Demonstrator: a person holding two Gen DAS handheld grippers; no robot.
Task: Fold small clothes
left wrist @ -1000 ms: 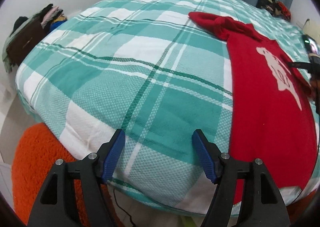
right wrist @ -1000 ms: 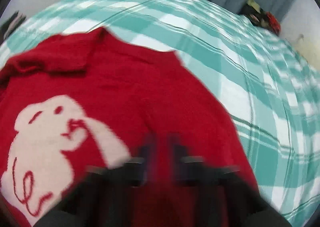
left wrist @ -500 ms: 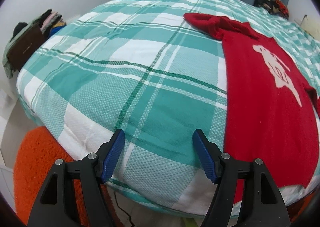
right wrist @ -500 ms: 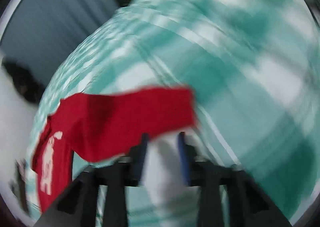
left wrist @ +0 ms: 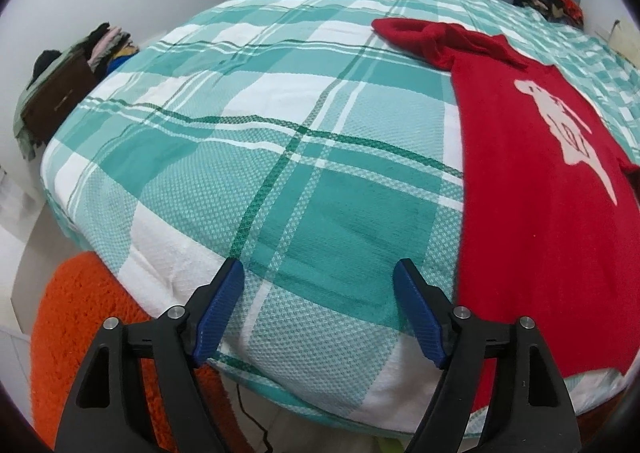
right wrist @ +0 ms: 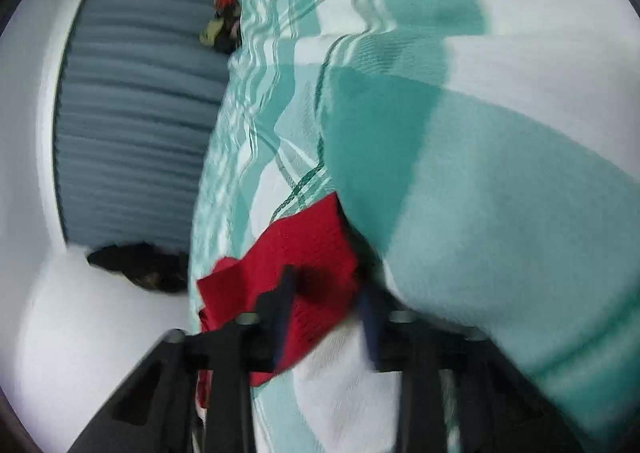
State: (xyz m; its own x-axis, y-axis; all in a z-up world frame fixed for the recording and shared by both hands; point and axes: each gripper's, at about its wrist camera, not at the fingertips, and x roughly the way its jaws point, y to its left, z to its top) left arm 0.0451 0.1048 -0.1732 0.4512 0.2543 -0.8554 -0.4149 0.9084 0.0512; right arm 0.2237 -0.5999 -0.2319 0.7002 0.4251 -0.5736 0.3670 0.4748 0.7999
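Right tool (right wrist: 326,317) closing around the red sweater's (left wrist: 536,189) sleeve at lower centre, likely to fold it inward, while the left tool (left wrist: 318,313), opening and empty, waits over the bed (left wrist: 280,133).

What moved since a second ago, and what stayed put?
The right gripper swung off the red sweater's front to a red edge by the blanket; its fingers are closing around that edge. The left gripper is opening a little wider, holding nothing. The sweater's body stayed flat.
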